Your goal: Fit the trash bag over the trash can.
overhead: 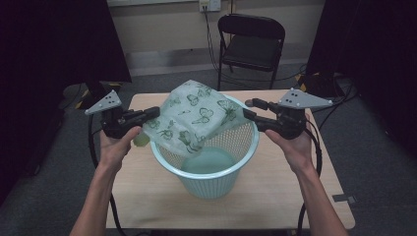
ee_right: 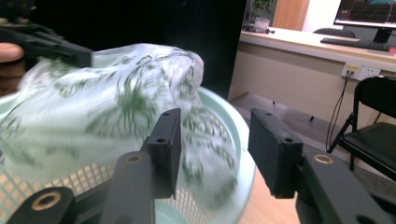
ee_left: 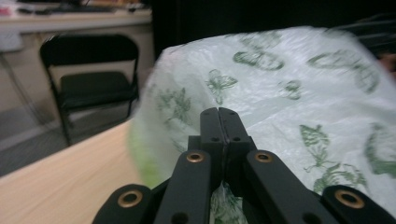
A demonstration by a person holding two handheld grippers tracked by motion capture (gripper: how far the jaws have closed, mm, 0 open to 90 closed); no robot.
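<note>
High view: a butterfly-print bag (overhead: 194, 118) lies draped over the far-left rim of the mesh basket (overhead: 211, 167) — not yet opened or fitted round it. Left gripper view: the left gripper (ee_left: 218, 114) is clamped on the bag's edge, beside a blurred green patch. Right gripper view: the right gripper (ee_right: 215, 140) gapes half-wide, gripping nothing — the bag is smeared.

bag: we see a thin white plastic bag (overhead: 194, 118) printed with green butterflies, crumpled, draped over the basket's left rim
basket: our pale teal mesh basket (overhead: 243, 155) stands upright mid-table
</note>
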